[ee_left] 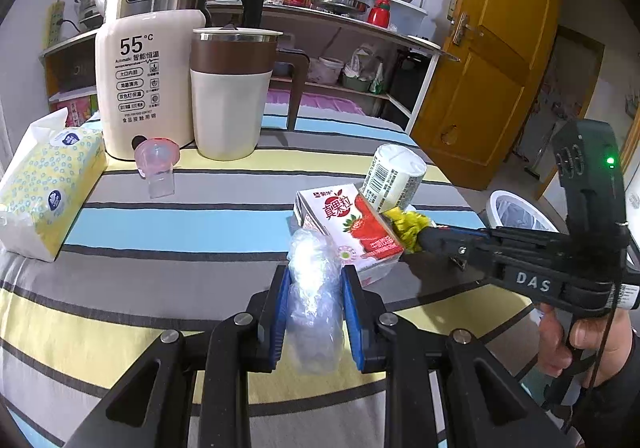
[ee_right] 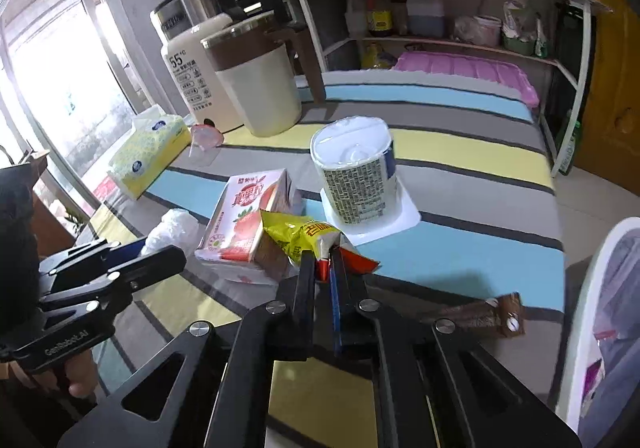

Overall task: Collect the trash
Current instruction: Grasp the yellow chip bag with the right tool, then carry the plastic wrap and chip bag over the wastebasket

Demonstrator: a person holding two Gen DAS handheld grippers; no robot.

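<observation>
Both grabs are made, nothing binned yet as far as I can judge. The crumpled yellow snack wrapper with a red end [ee_right: 304,238] is pinched in the right gripper [ee_right: 324,268], jaws shut almost flat on it; it sits low over the striped-cloth counter [ee_left: 160,216], touching the corner of the red-and-white strawberry milk carton [ee_left: 352,226]. The scrunched clear plastic film wad [ee_left: 314,288] is clamped in the left gripper [ee_left: 314,312], jaws part-open, blue pads pressing both sides, wad bulging up past the tips, just in front of the carton. Still lying on the counter: the carton, the white upturned yogurt cup with printed label [ee_right: 356,172] just behind it, and a brown wrapper [ee_right: 480,314] near the edge on the bin side. The white-rimmed lined trash bin [ee_right: 600,312] stands off the counter edge to the right; contents unclear. Left: carry both pieces over, drop, return for the rest. The cream kettle [ee_left: 152,60], the brown-banded jug [ee_left: 232,92] and the yellow tissue pack [ee_left: 48,184] look like keepers.
</observation>
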